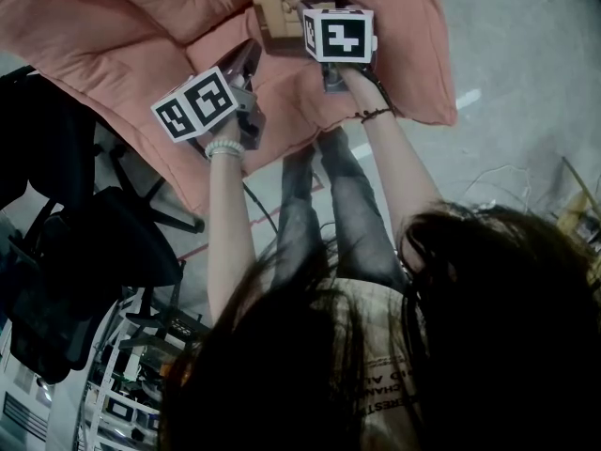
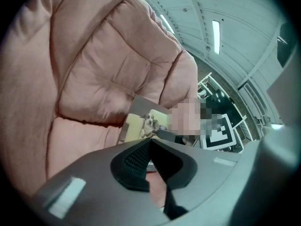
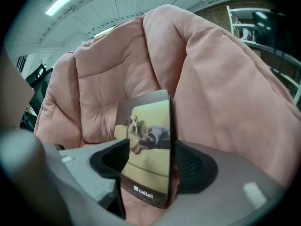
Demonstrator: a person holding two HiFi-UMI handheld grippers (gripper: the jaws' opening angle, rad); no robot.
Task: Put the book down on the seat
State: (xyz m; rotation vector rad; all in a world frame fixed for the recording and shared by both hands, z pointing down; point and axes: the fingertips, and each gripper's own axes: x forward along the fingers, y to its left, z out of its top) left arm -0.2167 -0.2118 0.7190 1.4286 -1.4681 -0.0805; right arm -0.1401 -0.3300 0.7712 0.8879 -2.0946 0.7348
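While the book (image 3: pixel 148 145) stands on edge on the seat (image 3: pixel 108 79), the right gripper (image 3: pixel 150 160) gapes around it, not gripping. The left gripper (image 2: pixel 151 149) is closed and empty; only the pull-back seems left.

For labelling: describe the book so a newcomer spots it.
Find the big pink padded chair. Before its cushions a thin book stands on edge between the right gripper's open jaws. Only it is printed: a dog on a yellow sofa.
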